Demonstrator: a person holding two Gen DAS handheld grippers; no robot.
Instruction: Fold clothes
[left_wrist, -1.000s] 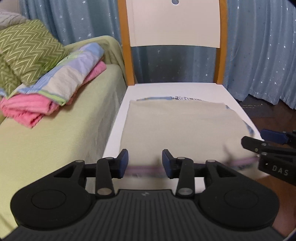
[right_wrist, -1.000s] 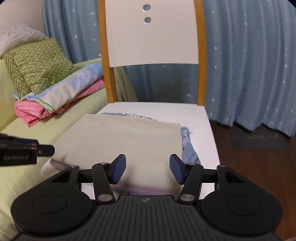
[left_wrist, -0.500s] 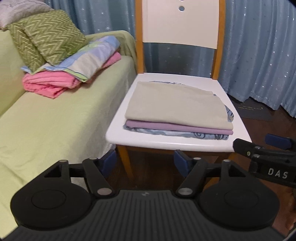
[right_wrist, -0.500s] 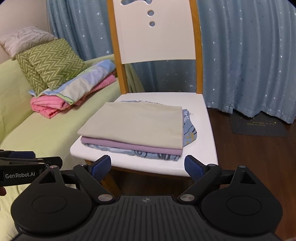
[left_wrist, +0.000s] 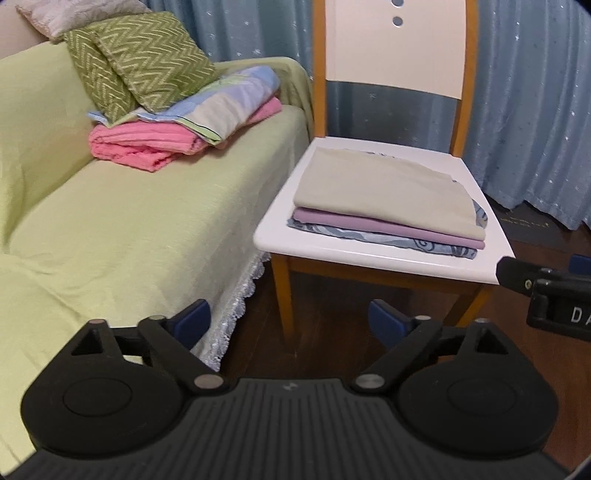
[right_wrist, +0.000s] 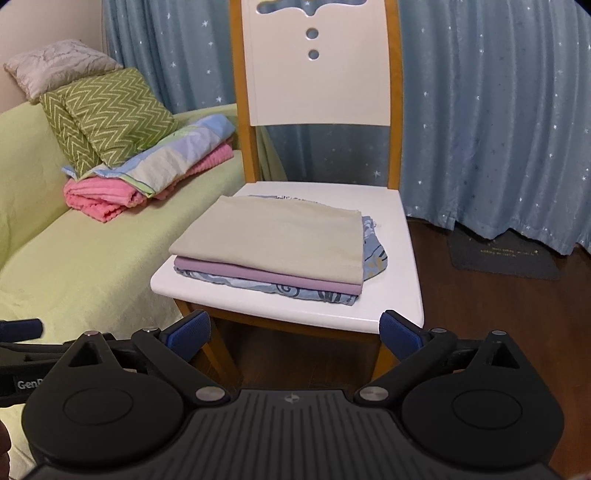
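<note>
Both tools matte black plastic. Left gripper: ribbed centre housing, two round side discs, silver pivot screws, blue pads on the jaws. Right gripper identical; white "DA" and "Gen" lettering on their sides.

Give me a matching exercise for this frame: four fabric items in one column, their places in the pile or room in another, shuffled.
Items:
1. beige cloth
2. purple cloth
3. blue patterned cloth
4. pink towel

Places:
A. bottom of the chair stack
B. on the sofa, under other folded fabric
C. top of the chair stack
D. middle of the chair stack

Pairs: 1-C, 2-D, 3-A, 4-B
</note>
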